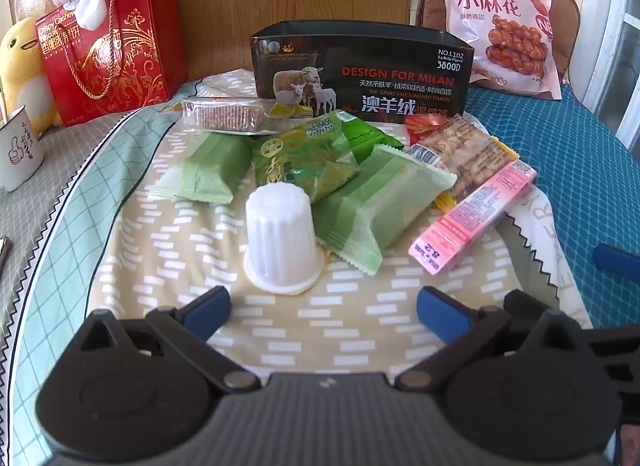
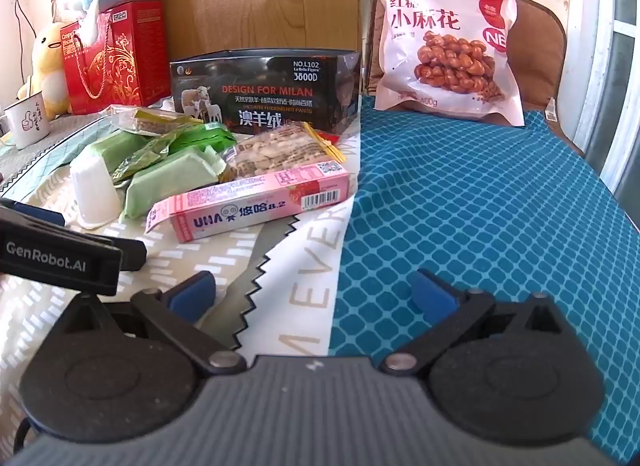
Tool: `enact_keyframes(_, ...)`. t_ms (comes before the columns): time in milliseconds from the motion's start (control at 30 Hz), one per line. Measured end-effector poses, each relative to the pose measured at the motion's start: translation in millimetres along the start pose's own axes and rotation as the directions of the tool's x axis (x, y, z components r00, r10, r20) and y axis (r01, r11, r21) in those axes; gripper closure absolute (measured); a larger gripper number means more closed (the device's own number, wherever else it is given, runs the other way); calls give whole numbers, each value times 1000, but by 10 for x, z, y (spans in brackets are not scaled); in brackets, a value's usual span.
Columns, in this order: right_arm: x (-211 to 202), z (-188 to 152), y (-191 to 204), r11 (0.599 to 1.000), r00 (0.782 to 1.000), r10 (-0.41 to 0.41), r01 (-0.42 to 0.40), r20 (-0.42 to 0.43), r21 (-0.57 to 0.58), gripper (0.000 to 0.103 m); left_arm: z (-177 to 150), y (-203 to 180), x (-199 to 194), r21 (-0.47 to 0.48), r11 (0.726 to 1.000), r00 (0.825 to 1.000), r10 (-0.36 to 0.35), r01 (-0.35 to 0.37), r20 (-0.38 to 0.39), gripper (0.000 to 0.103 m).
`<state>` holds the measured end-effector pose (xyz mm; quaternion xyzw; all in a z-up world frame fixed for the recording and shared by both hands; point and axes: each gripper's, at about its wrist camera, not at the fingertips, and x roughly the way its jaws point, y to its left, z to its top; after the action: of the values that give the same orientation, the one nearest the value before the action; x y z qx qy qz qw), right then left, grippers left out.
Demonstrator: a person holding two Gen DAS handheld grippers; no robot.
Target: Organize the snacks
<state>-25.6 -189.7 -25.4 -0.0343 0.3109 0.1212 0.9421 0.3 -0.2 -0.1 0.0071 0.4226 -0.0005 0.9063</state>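
A pile of snacks lies on a beige patterned cloth (image 1: 180,250): a white jelly cup (image 1: 282,238) upside down, pale green packs (image 1: 376,201), a darker green pack (image 1: 304,157), a cracker pack (image 1: 228,115), a peanut bar (image 1: 464,149) and a pink UHA candy box (image 1: 476,213). An open black box (image 1: 360,69) stands behind them. My left gripper (image 1: 324,310) is open and empty, just short of the jelly cup. My right gripper (image 2: 316,294) is open and empty, over the cloth's edge, right of the pink box (image 2: 256,201). The left gripper's body (image 2: 60,250) shows at its left.
A red gift box (image 1: 116,49), a yellow plush duck (image 1: 20,61) and a white mug (image 1: 18,149) stand at the left. A large pink bag of fried dough twists (image 2: 448,45) leans at the back right on the blue patterned cover (image 2: 480,205).
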Motion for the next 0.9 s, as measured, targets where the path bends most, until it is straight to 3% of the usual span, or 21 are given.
enact_keyframes(167,12,-19,71,1000,1000,-7,7,2,-2,0,10,-9,1,1,1000,1000,-8,8,6,0)
enact_keyframes(500,57,-19,93,1000,1000,-19,19,10,10,0,71,-110,-9,36,994,994,-100,99,32,0)
enact_keyframes(900,37,-18,101,1000,1000,-22,21,12,9,0,67,-60,-34,20,992,992,-122,121,36,0)
